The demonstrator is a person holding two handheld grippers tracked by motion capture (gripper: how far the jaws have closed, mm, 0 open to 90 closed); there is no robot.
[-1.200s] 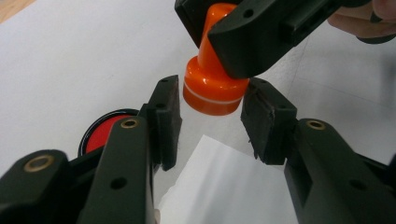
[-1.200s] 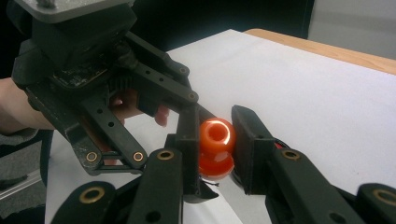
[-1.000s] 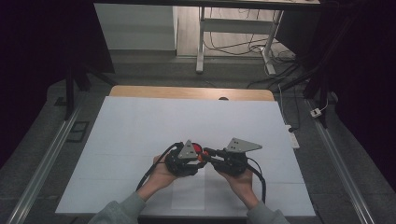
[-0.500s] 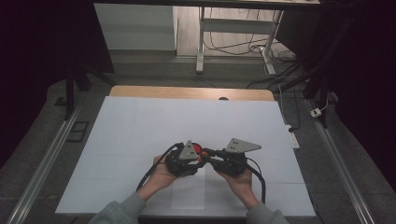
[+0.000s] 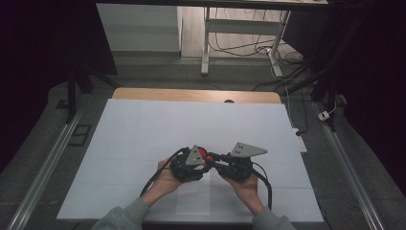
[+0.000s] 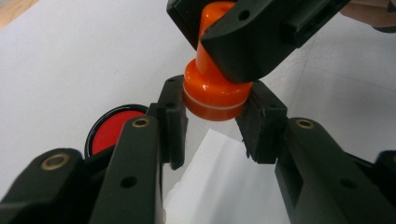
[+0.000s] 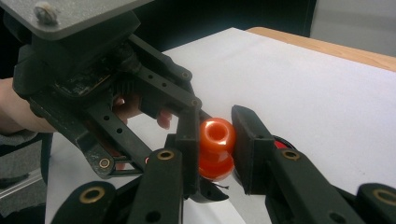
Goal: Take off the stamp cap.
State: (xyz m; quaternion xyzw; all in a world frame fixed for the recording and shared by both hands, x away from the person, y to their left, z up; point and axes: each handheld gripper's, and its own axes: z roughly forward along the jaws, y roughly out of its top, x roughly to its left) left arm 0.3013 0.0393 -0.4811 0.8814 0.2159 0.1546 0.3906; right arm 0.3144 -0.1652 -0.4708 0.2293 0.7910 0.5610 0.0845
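An orange stamp with a round knob and a wide base [image 6: 215, 93] hangs just above the table between both grippers. In the left gripper view, my left gripper [image 6: 217, 119] is shut on the stamp's base, a pad pressing each side. In the right gripper view, my right gripper [image 7: 215, 140] is shut on the stamp's knob [image 7: 216, 135]. Seen from the high view, the left gripper [image 5: 205, 163] and right gripper [image 5: 214, 160] meet tip to tip near the front of the table. A round black-rimmed red ink pad [image 6: 114, 130] lies on the table beside the left jaw.
A white sheet [image 5: 191, 124] covers the table, with a wooden edge [image 5: 191, 94] at the far side. A smaller paper [image 6: 224, 186] lies under the grippers. Cables trail from both grippers toward the person's hands [image 5: 165, 179].
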